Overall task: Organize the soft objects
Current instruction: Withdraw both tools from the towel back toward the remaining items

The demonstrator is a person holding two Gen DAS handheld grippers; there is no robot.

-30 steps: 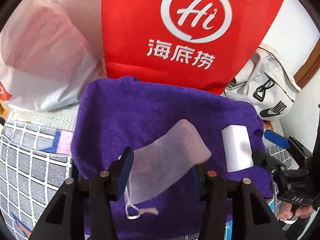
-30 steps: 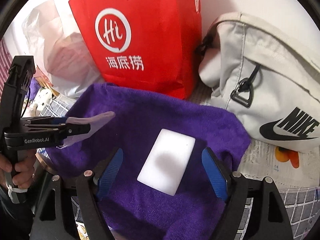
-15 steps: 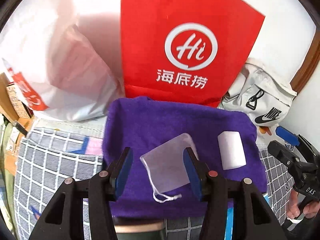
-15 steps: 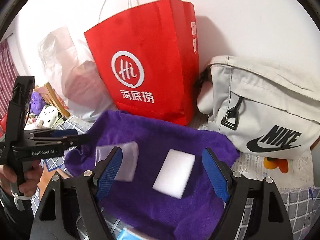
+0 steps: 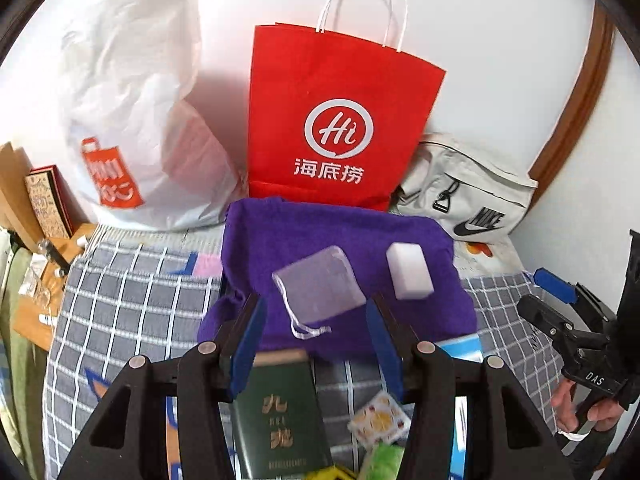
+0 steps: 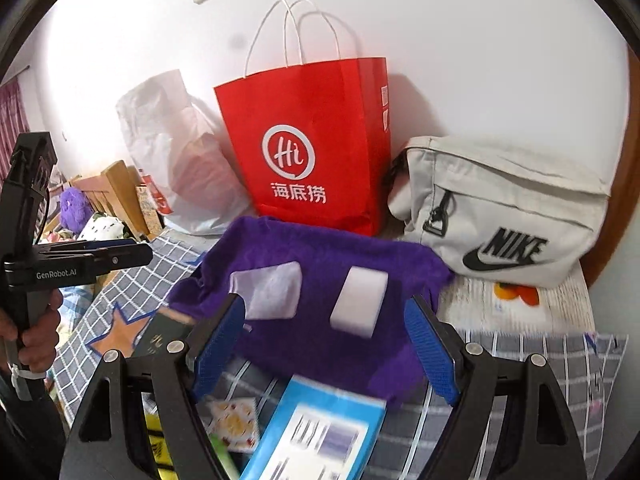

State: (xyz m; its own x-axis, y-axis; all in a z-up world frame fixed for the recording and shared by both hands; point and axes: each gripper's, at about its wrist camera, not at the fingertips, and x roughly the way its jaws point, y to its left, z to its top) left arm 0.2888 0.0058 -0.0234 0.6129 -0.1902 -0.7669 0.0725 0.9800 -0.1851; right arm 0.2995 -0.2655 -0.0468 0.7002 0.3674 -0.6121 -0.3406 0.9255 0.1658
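Observation:
A purple towel [image 5: 328,236] [image 6: 320,256] lies spread on the checked bedcover. On it rest a translucent drawstring pouch [image 5: 320,284] [image 6: 268,290] at the left and a white sponge block [image 5: 410,272] [image 6: 360,300] at the right. My left gripper [image 5: 316,344] is open and empty, held back from the towel's near edge. My right gripper [image 6: 324,344] is open and empty, also short of the towel. Each gripper shows at the edge of the other's view.
A red paper bag [image 5: 340,120], a white plastic bag [image 5: 132,120] and a grey Nike bag [image 6: 500,216] stand against the wall behind the towel. A green booklet [image 5: 280,420], a blue box [image 6: 320,432] and snack packets [image 5: 378,420] lie near the grippers.
The left gripper let go of the pouch, which now lies on the towel. Both grippers have pulled back and up from the towel, so more of the bed shows.

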